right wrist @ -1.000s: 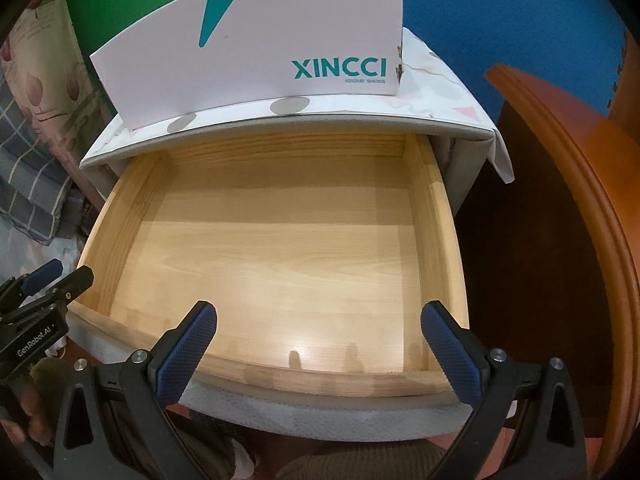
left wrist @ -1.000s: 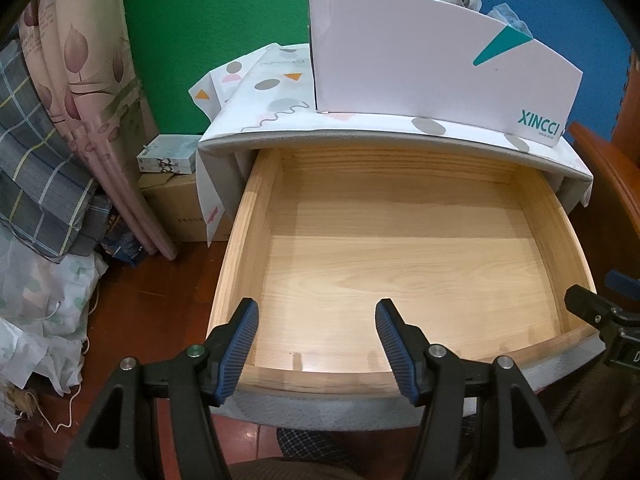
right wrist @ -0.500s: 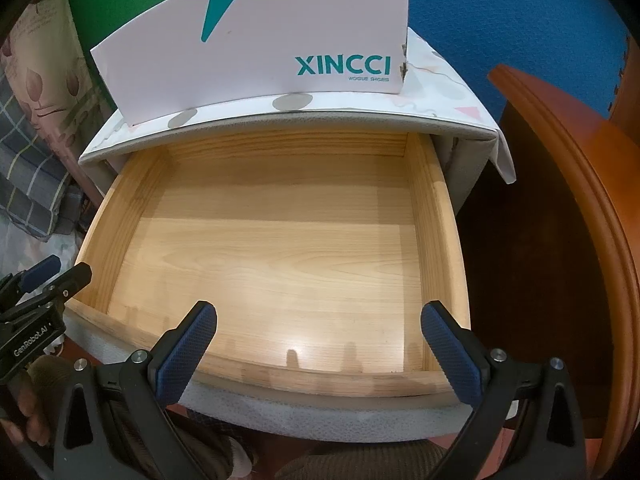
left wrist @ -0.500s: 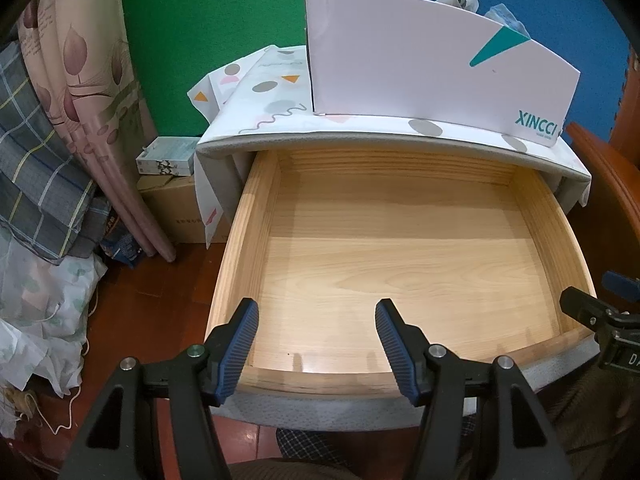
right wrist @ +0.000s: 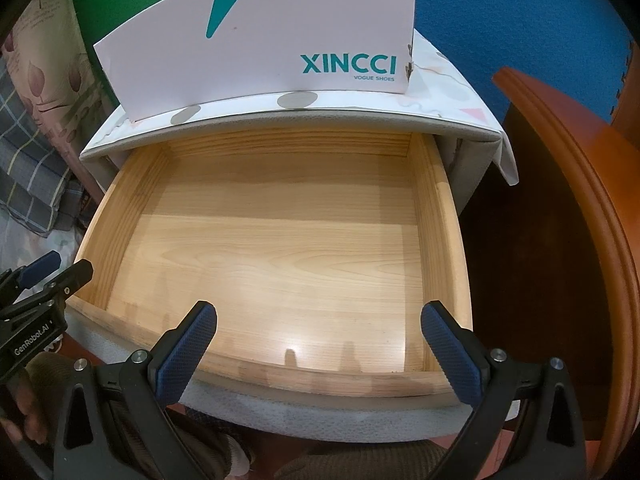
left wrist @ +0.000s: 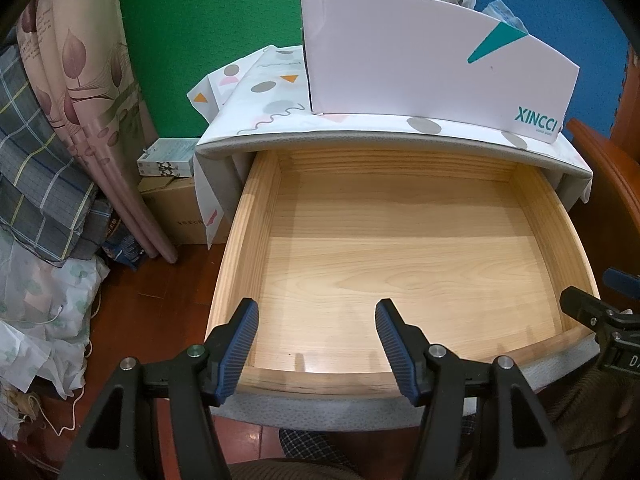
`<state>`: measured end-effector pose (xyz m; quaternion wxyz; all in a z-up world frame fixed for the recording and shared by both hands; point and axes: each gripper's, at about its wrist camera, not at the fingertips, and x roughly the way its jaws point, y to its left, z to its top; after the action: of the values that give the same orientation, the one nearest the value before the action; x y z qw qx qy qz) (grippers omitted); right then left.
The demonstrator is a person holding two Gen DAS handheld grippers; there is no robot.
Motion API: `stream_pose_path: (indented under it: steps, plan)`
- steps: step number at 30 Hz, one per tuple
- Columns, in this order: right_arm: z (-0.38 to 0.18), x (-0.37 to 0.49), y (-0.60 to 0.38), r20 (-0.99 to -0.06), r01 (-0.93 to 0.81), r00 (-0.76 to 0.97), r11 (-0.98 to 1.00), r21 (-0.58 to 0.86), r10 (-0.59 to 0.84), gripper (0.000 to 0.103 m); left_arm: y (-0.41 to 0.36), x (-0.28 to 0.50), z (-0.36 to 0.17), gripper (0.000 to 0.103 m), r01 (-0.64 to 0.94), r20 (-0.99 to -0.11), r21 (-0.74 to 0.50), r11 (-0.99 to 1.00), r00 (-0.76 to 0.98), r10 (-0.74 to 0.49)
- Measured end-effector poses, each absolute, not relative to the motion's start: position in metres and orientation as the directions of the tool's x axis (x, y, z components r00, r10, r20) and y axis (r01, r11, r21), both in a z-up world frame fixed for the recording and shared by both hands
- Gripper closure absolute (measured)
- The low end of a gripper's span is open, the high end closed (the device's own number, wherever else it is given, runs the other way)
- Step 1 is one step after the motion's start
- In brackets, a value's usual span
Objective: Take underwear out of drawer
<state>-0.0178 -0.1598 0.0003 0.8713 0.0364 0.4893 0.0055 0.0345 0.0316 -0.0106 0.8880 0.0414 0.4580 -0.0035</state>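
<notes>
Drawer [left wrist: 400, 264] is pulled fully out and its pale wood floor is bare from front edge to back wall; no underwear shows in either wrist view, so I judge the removal step finished, or the garment lies somewhere out of frame (cannot tell where); left gripper [left wrist: 316, 344] hovers over the drawer's front-left corner, jaws parted with nothing between them; right gripper [right wrist: 316, 348] hovers over the front edge, jaws spread wider, also empty; next move probably calls for no grasp here, maybe pushing the drawer shut; white shoe box [right wrist: 264, 36] sits on the patterned cloth [left wrist: 260, 96] covering the cabinet top, along its front edge.
</notes>
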Motion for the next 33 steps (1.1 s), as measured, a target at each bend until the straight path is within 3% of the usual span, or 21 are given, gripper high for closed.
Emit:
stream_pose_path:
  steps: [33]
  plan:
    - [-0.0001,-0.0182,-0.1611,-0.853,0.036,0.518,0.995,0.092,0.060,0.002,0.0300,0.0343,-0.0112,0.041,0.048,-0.815,0.079,0.996,0.579,0.036]
